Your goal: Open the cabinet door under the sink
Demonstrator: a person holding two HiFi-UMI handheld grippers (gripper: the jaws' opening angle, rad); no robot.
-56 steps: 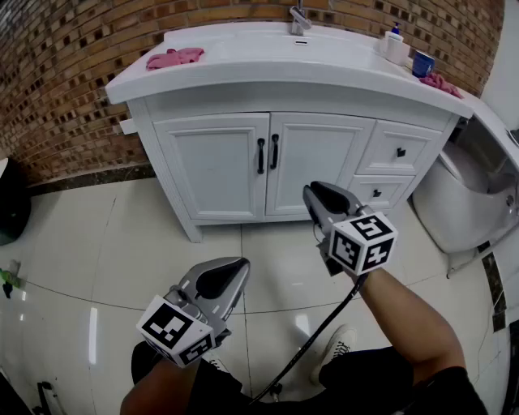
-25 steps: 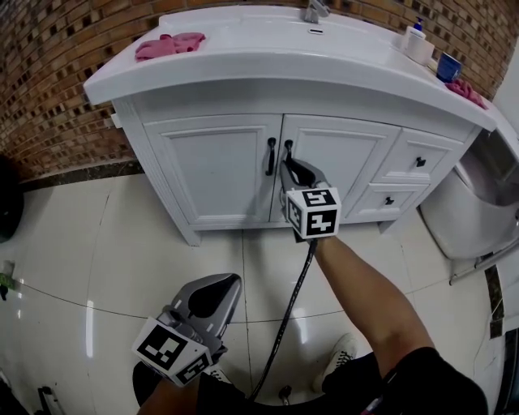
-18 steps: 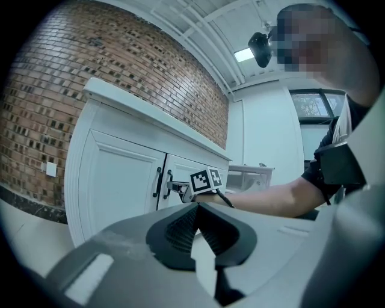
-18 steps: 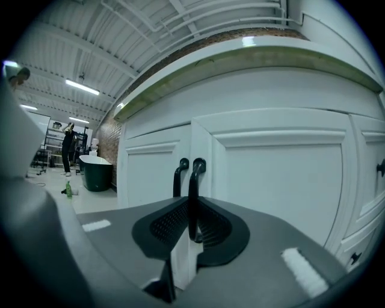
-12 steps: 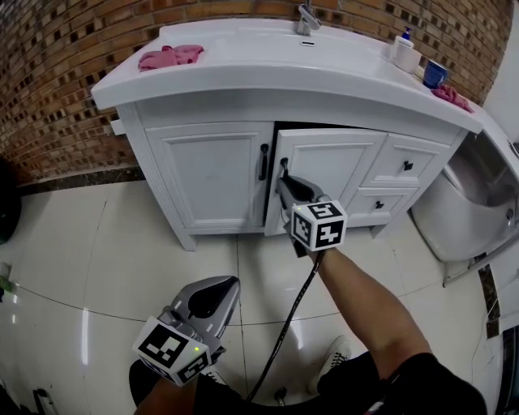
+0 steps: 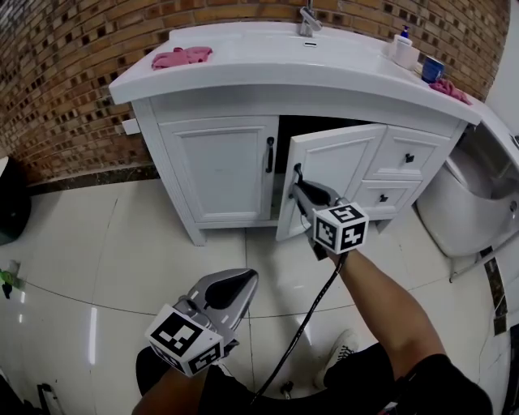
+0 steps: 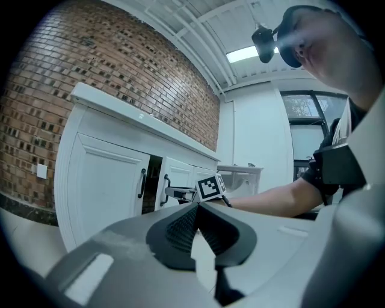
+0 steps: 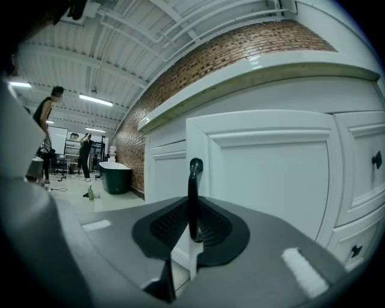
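The white vanity under the sink (image 6: 268, 69) has two doors. Its left door (image 6: 217, 170) is closed, with a black handle (image 6: 269, 154). The right door (image 6: 345, 170) stands swung partly out, with a dark gap behind it. My right gripper (image 6: 300, 186) is shut on that door's black vertical handle (image 6: 298, 173). In the right gripper view the handle (image 8: 194, 192) runs upright between the pads of the right gripper (image 8: 194, 231), in front of the door panel (image 8: 271, 174). My left gripper (image 6: 231, 285) hangs low over the floor, away from the cabinet. The left gripper (image 7: 195, 222) is shut on nothing.
Two small drawers (image 6: 408, 159) sit right of the open door, and a white appliance (image 6: 478, 203) stands beyond them. On the counter lie a pink cloth (image 6: 182, 57), a faucet (image 6: 309, 20), a soap bottle (image 6: 399, 47) and a blue cup (image 6: 432, 69). A brick wall runs behind.
The right door has swung further out as my right gripper drew back toward me with the handle in it. My left gripper drifted a little to the right.
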